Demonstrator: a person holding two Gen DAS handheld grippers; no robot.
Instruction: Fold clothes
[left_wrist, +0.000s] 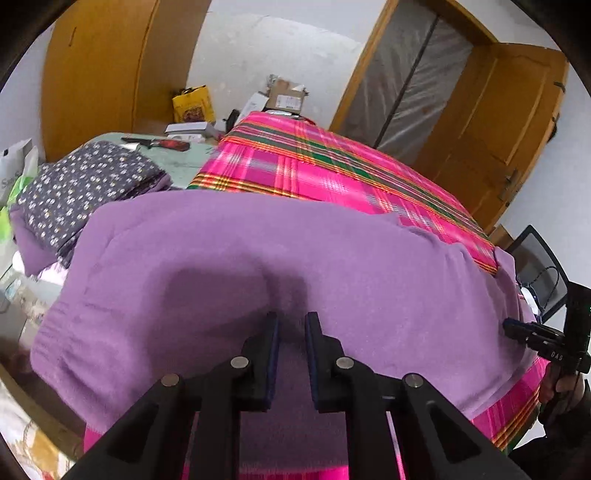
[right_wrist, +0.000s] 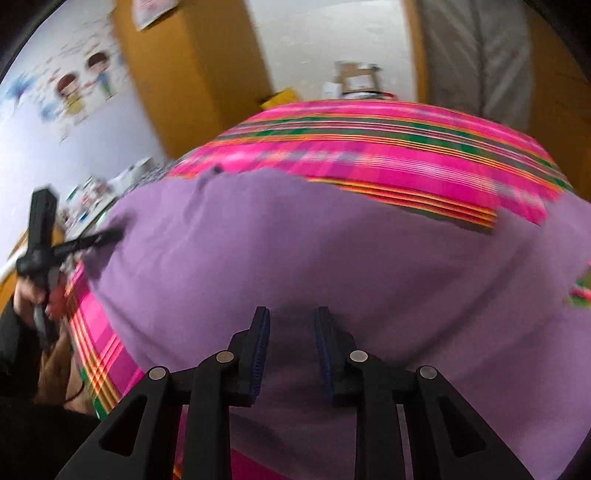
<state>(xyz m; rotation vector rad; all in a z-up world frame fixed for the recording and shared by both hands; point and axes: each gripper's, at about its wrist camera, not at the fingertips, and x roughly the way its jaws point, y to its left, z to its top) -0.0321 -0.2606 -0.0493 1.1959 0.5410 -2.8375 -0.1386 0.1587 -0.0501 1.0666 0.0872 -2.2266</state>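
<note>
A purple fleece garment (left_wrist: 236, 266) lies spread over the pink plaid bedcover (left_wrist: 295, 166), its near edge hanging over the bed's front. My left gripper (left_wrist: 291, 321) sits low over the garment's near middle. Purple fabric fills its narrow gap and puckers into a dark crease at the tips. It also shows in the right wrist view, where the left gripper (right_wrist: 110, 234) is at the garment's left edge. My right gripper (right_wrist: 291, 317) stands wider, with the purple garment (right_wrist: 332, 251) in the gap; whether its pads press on it is unclear. In the left wrist view the right gripper (left_wrist: 511, 325) is at the garment's right edge.
A folded dark floral cloth (left_wrist: 88, 184) rests on another purple piece at the left. Boxes and a yellow bag (left_wrist: 192, 103) crowd the far end of the bed. An open wooden door (left_wrist: 498, 122) stands at the right, and a black chair (left_wrist: 539, 266) is by the bed's corner.
</note>
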